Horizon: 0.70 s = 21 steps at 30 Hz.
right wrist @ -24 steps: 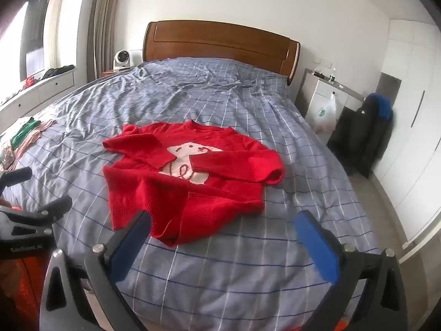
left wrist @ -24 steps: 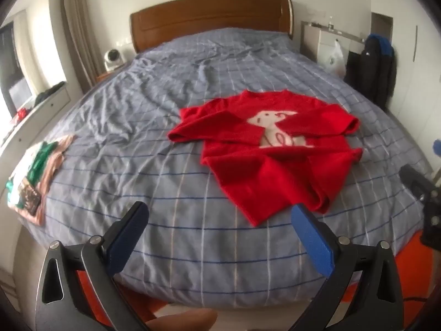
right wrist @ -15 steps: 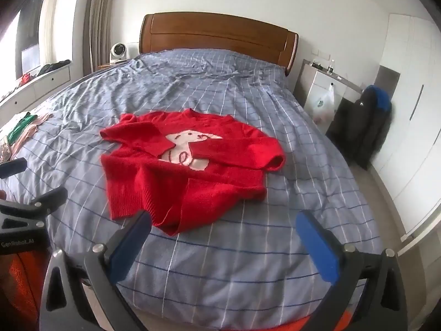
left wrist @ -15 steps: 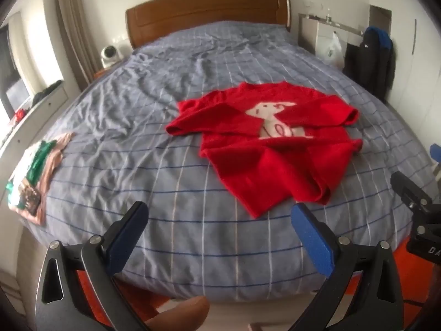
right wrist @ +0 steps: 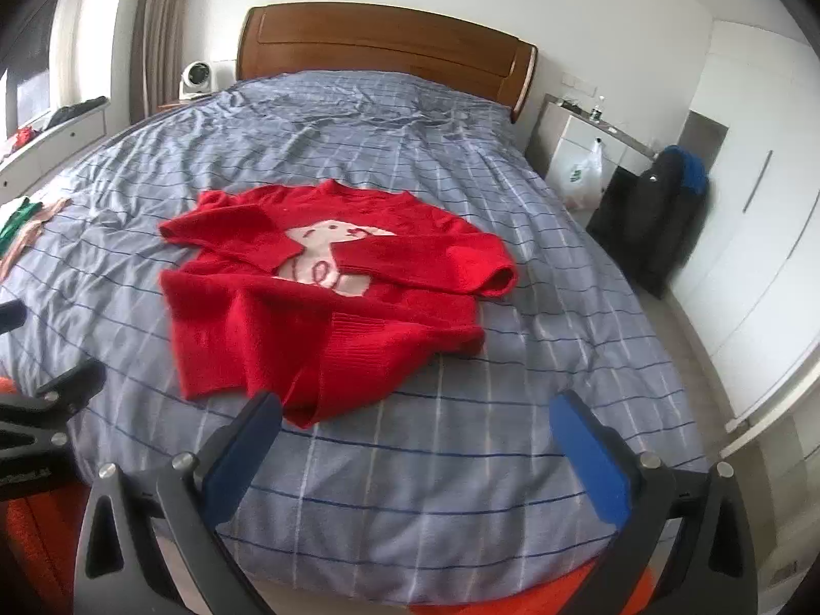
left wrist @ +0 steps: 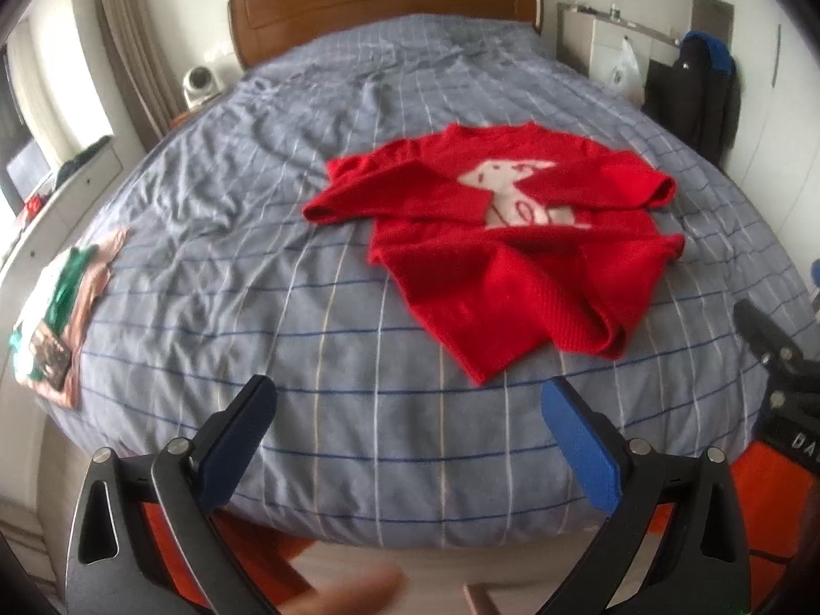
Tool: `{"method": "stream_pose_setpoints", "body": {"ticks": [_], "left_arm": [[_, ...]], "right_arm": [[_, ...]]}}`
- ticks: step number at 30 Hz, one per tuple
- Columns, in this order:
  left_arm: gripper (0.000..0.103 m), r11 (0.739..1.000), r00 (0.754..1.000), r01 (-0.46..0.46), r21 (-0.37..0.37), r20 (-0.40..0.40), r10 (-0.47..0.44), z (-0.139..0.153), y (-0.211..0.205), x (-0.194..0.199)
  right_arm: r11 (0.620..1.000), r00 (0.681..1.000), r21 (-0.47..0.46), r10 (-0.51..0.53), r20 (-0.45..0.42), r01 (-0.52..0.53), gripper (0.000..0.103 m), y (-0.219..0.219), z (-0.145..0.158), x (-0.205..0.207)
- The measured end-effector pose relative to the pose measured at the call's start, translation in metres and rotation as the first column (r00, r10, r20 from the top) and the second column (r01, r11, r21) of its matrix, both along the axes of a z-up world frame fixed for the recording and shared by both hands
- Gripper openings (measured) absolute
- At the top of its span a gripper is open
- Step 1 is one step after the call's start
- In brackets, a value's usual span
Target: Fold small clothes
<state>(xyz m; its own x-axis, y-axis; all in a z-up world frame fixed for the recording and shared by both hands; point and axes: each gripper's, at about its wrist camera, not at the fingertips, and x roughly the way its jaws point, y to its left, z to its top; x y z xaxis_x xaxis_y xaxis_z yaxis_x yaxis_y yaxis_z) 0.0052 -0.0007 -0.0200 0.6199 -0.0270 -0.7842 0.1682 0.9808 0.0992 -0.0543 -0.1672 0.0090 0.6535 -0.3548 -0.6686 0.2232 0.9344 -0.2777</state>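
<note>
Writing: you can read only part of a white word on the right gripper's black body, cut off at the edge of the left wrist view; it starts "DA". The lettering on the left gripper's body, low at the left edge of the right wrist view, is too blurred to read.
Sweater: your red sweater (left wrist: 517, 251) (right wrist: 328, 297) lies on the bed (left wrist: 318, 236) (right wrist: 512, 410), towards its foot end, both sleeves crossed over the chest and partly covering a white dog motif (left wrist: 512, 189) (right wrist: 323, 256). Its hem is bunched and turned over at the near edge.
Hard to make out: a blurred skin-toned shape sits at the bottom edge of the left wrist view, too smeared to name. A folded pile of clothes (left wrist: 56, 307) lies at the left edge of the bed, cut off in the right wrist view.
Left gripper: your left gripper (left wrist: 410, 420) has its blue pads (left wrist: 579, 441) wide apart, holding nothing, above the foot of the bed and clear of the sweater.
Right gripper: your right gripper (right wrist: 415, 430) is likewise spread wide and empty; its left pad overlaps the sweater's near hem in view, though you cannot tell whether it touches.
Around: wooden headboard (right wrist: 384, 51), dark jacket (right wrist: 651, 215) hanging to the right.
</note>
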Motion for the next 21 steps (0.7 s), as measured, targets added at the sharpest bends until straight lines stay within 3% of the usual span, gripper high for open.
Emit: {"method": "stream_pose_setpoints", "body": {"ticks": [21], "left_arm": [[0.103, 1.0, 0.999, -0.024, -0.006, -0.031, 0.024, -0.012, 0.006, 0.01]], "right_arm": [[0.996, 0.997, -0.038, -0.08, -0.01, 0.08, 0.103, -0.017, -0.004, 0.005]]}}
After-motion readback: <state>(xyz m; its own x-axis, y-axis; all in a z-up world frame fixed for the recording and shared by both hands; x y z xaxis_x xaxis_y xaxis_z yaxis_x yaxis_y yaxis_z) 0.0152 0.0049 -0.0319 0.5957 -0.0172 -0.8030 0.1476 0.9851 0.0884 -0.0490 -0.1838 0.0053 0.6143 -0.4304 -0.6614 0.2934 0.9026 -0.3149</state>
